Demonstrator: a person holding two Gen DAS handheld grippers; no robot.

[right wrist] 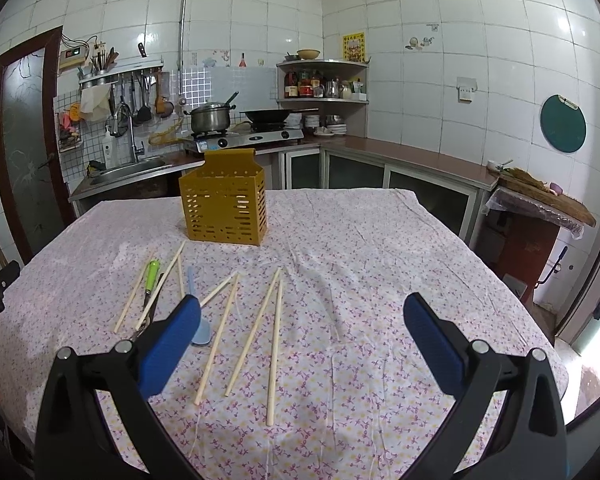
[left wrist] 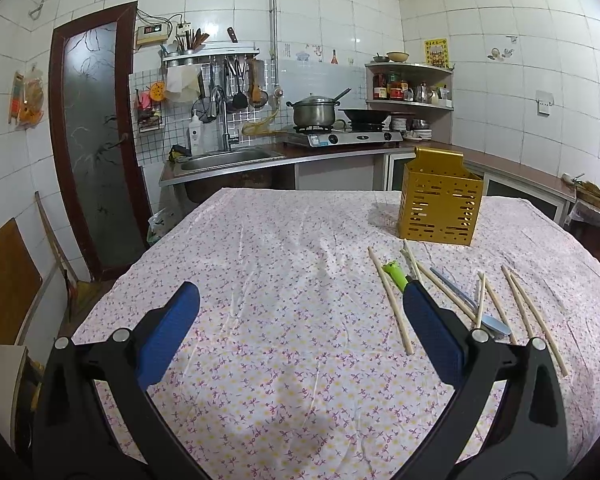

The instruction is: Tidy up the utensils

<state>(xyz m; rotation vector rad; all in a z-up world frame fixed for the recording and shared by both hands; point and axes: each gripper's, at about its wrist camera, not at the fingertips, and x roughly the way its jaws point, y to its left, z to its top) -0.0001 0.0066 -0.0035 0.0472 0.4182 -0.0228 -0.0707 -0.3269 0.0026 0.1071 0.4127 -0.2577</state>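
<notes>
We hold both tongs, left (left wrist: 300, 328) and right (right wrist: 300, 340), spread apart and empty; the chopsticks (right wrist: 274, 350) lie scattered just before the gold holder (right wrist: 224, 208) on the bench (right wrist: 380, 260); we should pinch one mid-shaft, then drop it upright inside.

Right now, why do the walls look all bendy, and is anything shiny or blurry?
Left wrist view: the fisheye lens bows the tiled wall and blackens the corners. Right wrist view: window light glares on the right-hand tiles, and the chopsticks look sharp.
</notes>
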